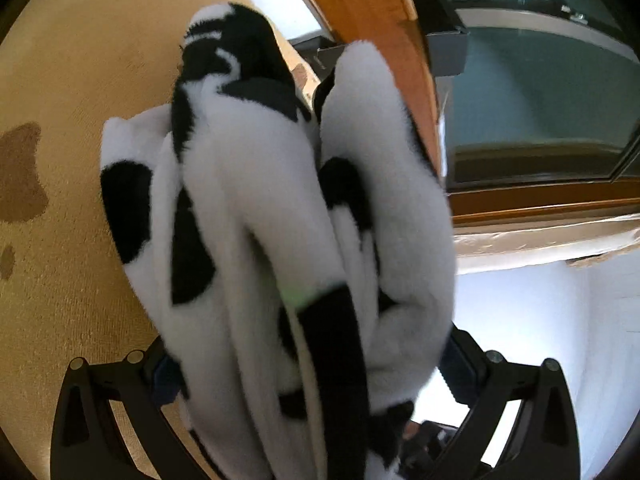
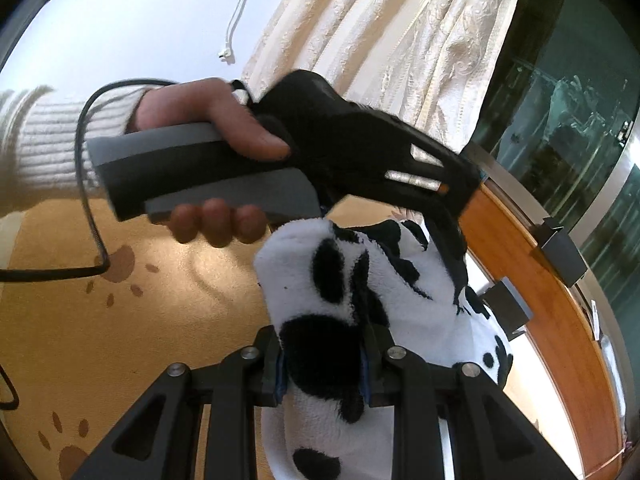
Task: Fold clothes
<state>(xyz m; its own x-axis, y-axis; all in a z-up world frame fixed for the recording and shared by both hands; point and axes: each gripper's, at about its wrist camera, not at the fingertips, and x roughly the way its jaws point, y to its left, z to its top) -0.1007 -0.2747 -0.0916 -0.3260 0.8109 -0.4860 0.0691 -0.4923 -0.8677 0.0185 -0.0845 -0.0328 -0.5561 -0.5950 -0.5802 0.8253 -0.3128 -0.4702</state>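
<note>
Black-and-white fleece garment hangs bunched above the tan carpet, with your left hand-held gripper and right hand-held gripper both clamped on it.

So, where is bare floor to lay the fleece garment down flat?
The tan carpet left of the hanging cow-print fleece is bare apart from brown paw prints. The right side is crowded: wooden window frame and cardboard. Both the left tongs and right tongs grip the fleece.
</note>
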